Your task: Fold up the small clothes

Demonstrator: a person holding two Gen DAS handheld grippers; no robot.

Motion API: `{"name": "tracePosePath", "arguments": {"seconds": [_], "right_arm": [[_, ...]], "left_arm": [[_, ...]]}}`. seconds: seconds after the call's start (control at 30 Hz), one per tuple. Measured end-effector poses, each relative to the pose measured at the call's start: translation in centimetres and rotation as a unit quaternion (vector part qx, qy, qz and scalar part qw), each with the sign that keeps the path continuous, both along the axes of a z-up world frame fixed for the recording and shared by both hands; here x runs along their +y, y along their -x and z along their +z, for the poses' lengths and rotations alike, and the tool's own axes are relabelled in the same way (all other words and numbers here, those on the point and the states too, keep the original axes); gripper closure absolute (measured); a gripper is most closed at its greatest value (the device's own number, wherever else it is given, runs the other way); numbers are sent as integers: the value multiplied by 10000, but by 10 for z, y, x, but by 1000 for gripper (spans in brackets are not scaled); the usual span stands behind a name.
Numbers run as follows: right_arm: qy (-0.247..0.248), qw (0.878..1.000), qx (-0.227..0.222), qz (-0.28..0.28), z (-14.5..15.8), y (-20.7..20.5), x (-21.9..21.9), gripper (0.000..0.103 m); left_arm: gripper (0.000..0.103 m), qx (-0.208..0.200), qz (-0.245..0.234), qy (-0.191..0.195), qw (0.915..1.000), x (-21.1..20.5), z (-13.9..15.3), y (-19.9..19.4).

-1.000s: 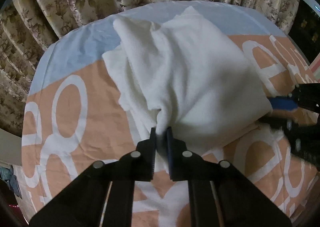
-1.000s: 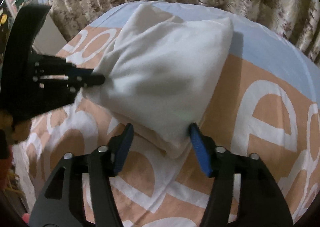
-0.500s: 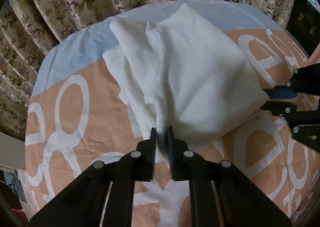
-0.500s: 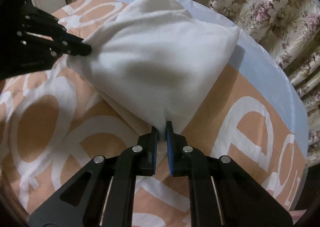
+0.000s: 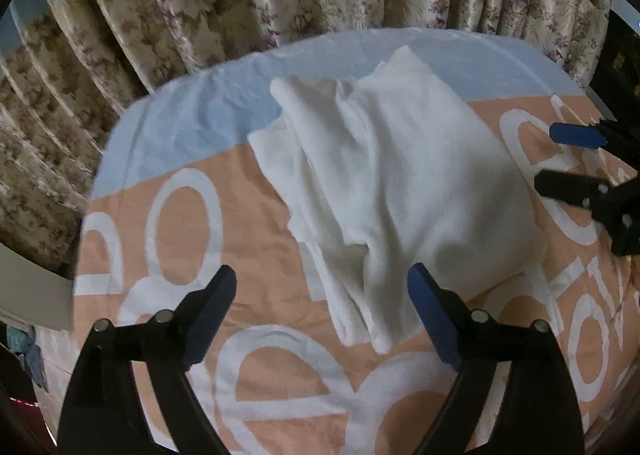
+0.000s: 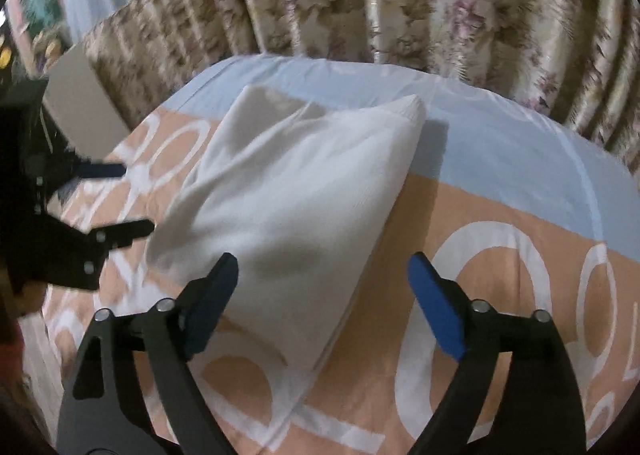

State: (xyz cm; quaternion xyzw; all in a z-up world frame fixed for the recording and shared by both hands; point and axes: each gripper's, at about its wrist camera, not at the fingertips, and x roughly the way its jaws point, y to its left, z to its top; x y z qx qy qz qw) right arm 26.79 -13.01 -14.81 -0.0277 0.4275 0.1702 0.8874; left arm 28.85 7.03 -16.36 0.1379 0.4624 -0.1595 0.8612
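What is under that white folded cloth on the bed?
The white cloth lies on an orange bedsheet with big white letters and a pale blue band behind. Its own lower layers peek out along the left edge. Whatever lies beneath its middle is covered and cannot be seen.

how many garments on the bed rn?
1 visible: white garment, folded mid-bedsheet, between the open left gripper and right gripper. More could be tucked inside the folds.

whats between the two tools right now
The folded white garment lies between them. In the left wrist view it fills the stretch from the open left tool across to the open right tool, resting on the orange-and-white bedsheet.
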Motion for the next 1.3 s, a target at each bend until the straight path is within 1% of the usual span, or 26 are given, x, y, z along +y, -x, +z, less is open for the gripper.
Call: {"name": "tracePosePath", "arguments": {"seconds": [0.1,0.2,0.3,0.43,0.5,0.53,0.57,0.63,0.67,0.77,0.93,0.97,1.07,1.2,1.3], "right_arm": [[-161,9997,61,-177,-4,-12,-5,15],[-297,9989,111,-342,-9,-21,-8,14],[-466,9979,236,-394,-14,-31,-9,14],[-494,9976,318,-376,-18,-41,-5,14],[-514,9973,372,-382,-21,-46,-3,14],[-518,9972,392,-380,-22,-48,-3,14],[-515,9971,407,-390,-23,-50,-3,14],[-535,9968,444,-384,-25,-55,-3,14],[-538,9968,463,-381,-26,-56,-3,14],[-482,9970,482,-369,-28,-61,-4,14],[-429,9969,529,-405,-32,-68,-8,14],[-445,9967,530,-419,-32,-70,-9,14],[-437,9969,530,-372,-31,-76,-9,14],[-189,9977,621,-216,-37,-82,0,13],[9,9977,673,-32,-44,-82,10,13]], "left_arm": [[15,258,26,188,9995,1,-14,-11],[15,269,32,233,9994,0,-19,-16],[15,278,31,409,9988,1,-16,-23],[15,252,48,658,9975,3,-7,-36],[15,318,24,755,9966,3,-6,-47],[15,427,0,782,9960,2,-9,-53],[15,519,-35,774,9956,1,-11,-58],[14,600,-54,593,9964,0,-21,-68],[10,627,-92,560,9964,0,-25,-70],[6,740,-226,728,9943,5,-31,-77],[1,747,-362,733,9938,5,-34,-86],[1,751,-375,720,9939,5,-35,-87],[1,846,-391,835,9921,5,-41,-90],[1,797,-387,863,9923,3,-45,-84],[7,701,-463,826,9930,-3,-46,-76]]}}
